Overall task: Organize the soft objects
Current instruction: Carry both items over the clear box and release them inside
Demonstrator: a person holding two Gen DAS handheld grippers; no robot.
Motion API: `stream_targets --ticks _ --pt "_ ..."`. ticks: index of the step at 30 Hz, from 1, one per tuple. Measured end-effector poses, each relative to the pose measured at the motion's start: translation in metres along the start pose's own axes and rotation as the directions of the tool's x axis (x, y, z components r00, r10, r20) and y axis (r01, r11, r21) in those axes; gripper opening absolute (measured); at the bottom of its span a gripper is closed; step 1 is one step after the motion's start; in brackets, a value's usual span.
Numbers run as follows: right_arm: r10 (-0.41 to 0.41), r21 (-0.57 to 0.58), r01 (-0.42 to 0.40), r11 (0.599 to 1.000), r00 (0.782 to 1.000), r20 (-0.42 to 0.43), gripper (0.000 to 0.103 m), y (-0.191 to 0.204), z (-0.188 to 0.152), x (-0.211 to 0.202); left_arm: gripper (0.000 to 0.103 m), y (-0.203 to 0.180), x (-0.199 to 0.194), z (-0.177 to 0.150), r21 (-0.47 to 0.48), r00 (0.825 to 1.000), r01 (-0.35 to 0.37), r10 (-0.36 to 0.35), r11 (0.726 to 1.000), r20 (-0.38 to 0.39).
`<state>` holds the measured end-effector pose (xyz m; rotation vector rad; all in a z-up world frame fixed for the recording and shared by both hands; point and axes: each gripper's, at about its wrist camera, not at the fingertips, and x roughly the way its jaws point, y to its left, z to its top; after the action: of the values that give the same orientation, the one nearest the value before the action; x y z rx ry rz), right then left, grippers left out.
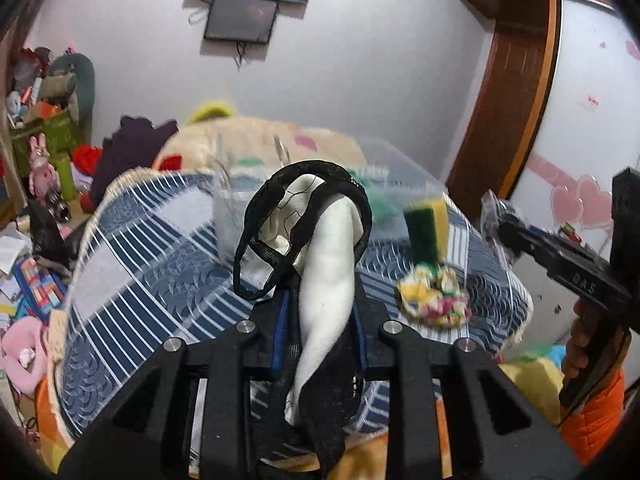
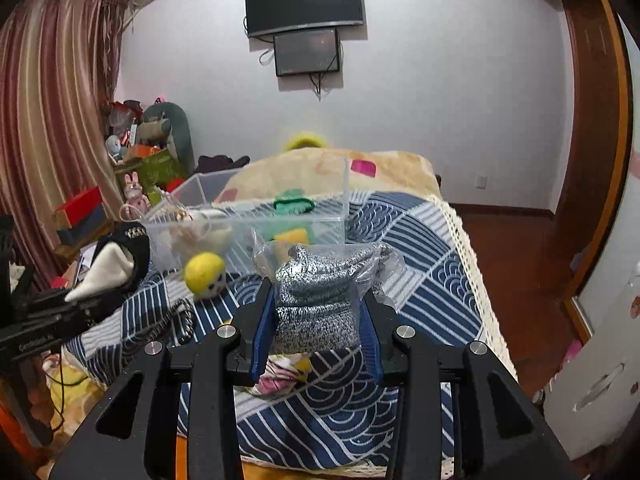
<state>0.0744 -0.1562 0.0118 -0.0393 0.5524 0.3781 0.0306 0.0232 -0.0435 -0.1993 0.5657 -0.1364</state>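
Note:
My left gripper (image 1: 322,312) is shut on a white cloth with black mesh trim (image 1: 328,240), held above the bed; it also shows at the left of the right wrist view (image 2: 108,268). My right gripper (image 2: 316,320) is shut on a grey knit item in a clear plastic bag (image 2: 320,292). A clear plastic bin (image 2: 244,220) stands on the blue patterned bedspread (image 2: 420,264) and holds a green item and a yellow-green sponge (image 1: 426,228). A yellow plush ball (image 2: 205,274) and a floral scrunchie (image 1: 434,298) lie on the bedspread.
A beige blanket (image 2: 320,168) lies at the bed's far end. Toys and boxes crowd the left corner (image 2: 148,148). A wardrobe (image 1: 592,120) stands right. A black cord (image 2: 176,320) lies on the bedspread.

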Motion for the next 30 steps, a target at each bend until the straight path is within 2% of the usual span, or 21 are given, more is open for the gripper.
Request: stream_targets --ticks 6,14,22,30 --pt "0.009 -0.028 -0.007 1.0 0.998 0.057 0.035 0.009 0.02 -0.002 0.026 0.009 -0.005 0.031 -0.003 0.996 -0.034 0.034 0.999 0.087" --pt "0.019 -0.058 -0.013 0.998 0.993 0.112 0.035 0.019 0.049 0.009 0.027 0.017 0.007 0.065 -0.01 0.988 -0.058 0.059 0.998 0.144" --pt "0.029 -0.07 -0.02 0.997 0.989 0.143 0.035 0.033 0.074 0.032 0.027 0.031 0.043 0.087 -0.031 0.99 -0.083 0.086 0.996 0.115" --pt "0.061 -0.116 -0.051 0.992 0.995 0.082 0.035 0.05 0.086 0.066 0.027 0.029 0.076 0.092 0.002 0.992 -0.117 0.116 0.993 0.057"
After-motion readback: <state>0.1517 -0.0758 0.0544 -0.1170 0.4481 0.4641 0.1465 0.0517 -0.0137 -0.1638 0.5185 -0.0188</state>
